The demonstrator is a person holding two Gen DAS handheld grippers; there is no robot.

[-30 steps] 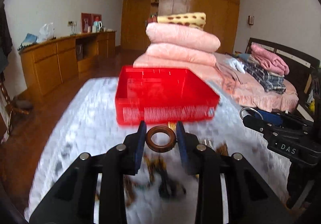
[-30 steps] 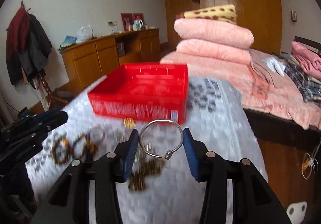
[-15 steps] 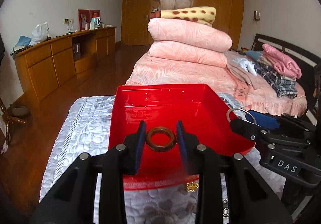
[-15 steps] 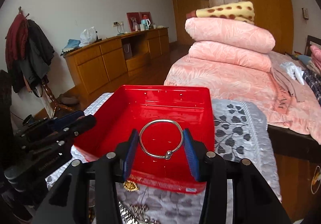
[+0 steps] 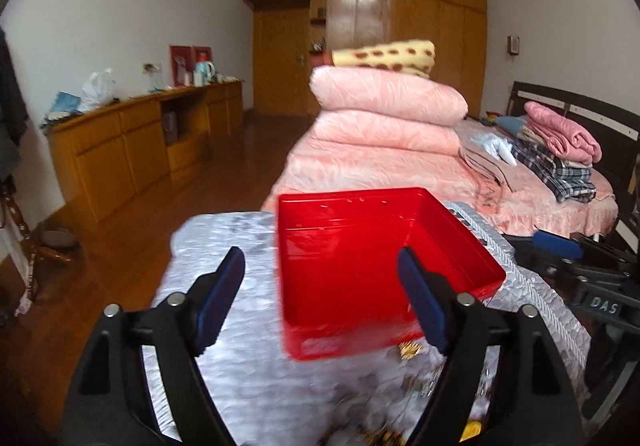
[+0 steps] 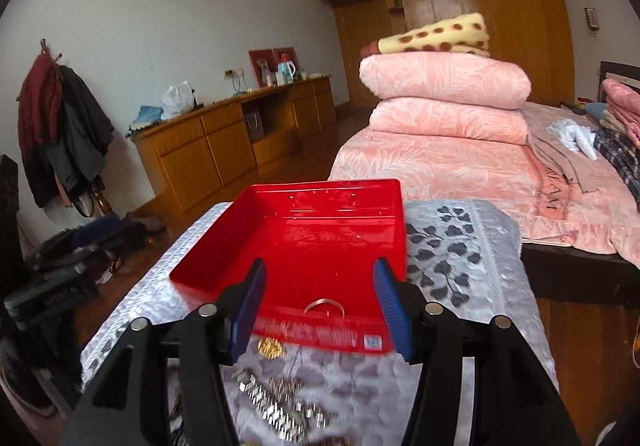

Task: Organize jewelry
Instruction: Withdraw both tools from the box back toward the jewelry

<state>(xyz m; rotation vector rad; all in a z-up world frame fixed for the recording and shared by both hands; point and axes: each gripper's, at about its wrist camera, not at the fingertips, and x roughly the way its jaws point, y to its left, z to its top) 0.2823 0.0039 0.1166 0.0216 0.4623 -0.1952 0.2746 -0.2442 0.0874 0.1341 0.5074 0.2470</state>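
Both tongs have just opened; one bangle (image 6: 323, 305) lies in one red tray (image 6: 320, 214).

red tray (image 6: 320, 230): 1 | silver bangle (image 6: 325, 306): 1 | pink quilts (image 6: 444, 102): 2

Tray (image 6: 304, 230): glossy red plastic. Bangle (image 6: 324, 305), at its 6 o'clock wall: shiny metal. Cover (image 6: 460, 258): satiny quilted cloth.

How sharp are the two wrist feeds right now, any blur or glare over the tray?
Left wrist view: red tray smeared by motion blur, jewelry in front unreadable. Right wrist view: tray sharper, near label edge and chains blurred, silver bangle inside discernible. Both fisheye-bent, dark corners.
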